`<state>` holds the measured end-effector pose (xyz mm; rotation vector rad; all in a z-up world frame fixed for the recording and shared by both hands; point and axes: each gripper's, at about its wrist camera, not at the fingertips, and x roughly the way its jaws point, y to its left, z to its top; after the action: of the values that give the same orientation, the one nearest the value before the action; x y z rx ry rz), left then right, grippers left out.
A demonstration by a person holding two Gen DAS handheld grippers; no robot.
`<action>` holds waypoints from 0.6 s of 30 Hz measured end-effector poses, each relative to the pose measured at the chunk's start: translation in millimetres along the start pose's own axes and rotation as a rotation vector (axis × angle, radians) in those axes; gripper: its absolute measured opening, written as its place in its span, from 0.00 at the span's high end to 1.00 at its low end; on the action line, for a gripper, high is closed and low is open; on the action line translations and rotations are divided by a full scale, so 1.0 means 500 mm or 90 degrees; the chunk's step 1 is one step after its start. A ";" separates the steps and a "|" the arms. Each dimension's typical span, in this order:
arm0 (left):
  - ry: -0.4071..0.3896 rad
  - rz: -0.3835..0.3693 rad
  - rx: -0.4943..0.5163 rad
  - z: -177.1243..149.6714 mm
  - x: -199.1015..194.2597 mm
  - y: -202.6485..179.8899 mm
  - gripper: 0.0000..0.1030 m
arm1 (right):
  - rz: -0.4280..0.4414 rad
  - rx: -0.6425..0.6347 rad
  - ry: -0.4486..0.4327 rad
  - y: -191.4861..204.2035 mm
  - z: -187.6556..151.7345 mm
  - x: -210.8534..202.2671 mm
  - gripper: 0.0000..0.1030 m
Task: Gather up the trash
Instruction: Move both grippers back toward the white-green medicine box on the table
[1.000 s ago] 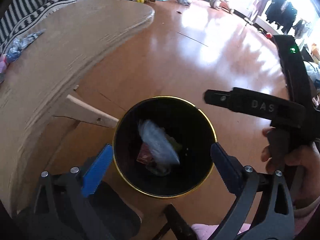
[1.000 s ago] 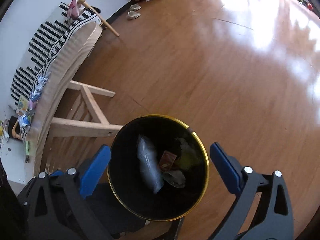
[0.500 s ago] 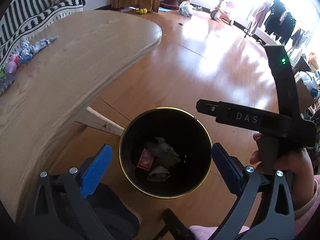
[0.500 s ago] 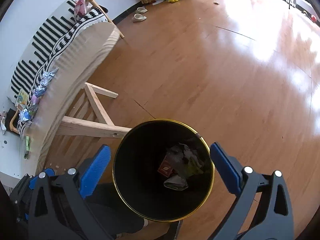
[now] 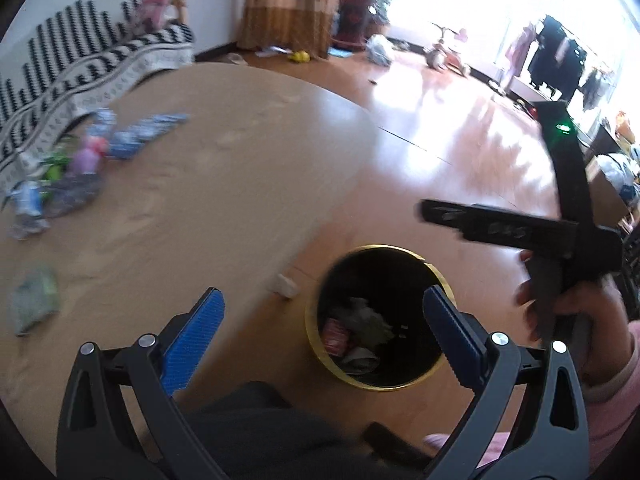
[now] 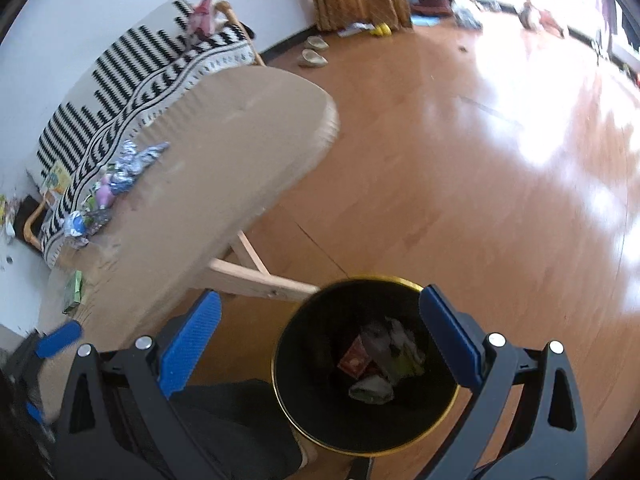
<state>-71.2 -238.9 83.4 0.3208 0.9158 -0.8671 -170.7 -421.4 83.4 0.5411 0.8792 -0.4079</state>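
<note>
Hanging wide apart and empty, both pairs of blue fingers are lifting away from the bin. The left gripper is swinging from the bin mouth toward the table; the right gripper is still hovering over the bin. A clear wrapper seen falling a second ago is now lying inside with the other scraps. That piece looks delivered. More wrappers are waiting well apart, at the table's far edge, with a green packet nearer.
</note>
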 end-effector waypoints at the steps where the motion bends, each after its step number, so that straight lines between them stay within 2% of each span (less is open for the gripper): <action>1: -0.006 0.015 -0.006 -0.004 -0.017 0.042 0.06 | -0.004 -0.017 -0.008 0.019 0.006 -0.004 0.07; 5: -0.017 0.103 -0.045 -0.026 -0.069 0.218 0.06 | -0.005 -0.112 -0.020 0.120 0.021 0.001 0.07; 8: 0.000 0.165 -0.058 -0.045 -0.088 0.341 0.06 | 0.017 -0.185 -0.008 0.199 0.024 0.028 0.07; 11: 0.021 0.168 -0.056 -0.059 -0.088 0.434 0.06 | 0.049 -0.214 0.013 0.261 0.023 0.062 0.07; 14: 0.069 0.149 0.002 -0.062 -0.060 0.482 0.06 | 0.066 -0.224 0.029 0.306 0.022 0.094 0.07; 18: 0.120 0.148 0.139 -0.055 -0.007 0.497 0.06 | 0.068 -0.249 0.044 0.346 0.022 0.125 0.07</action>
<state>103.7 -64.4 43.5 0.6943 0.9372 -0.7307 -33.9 -298.0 86.2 0.2403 0.9626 -0.1145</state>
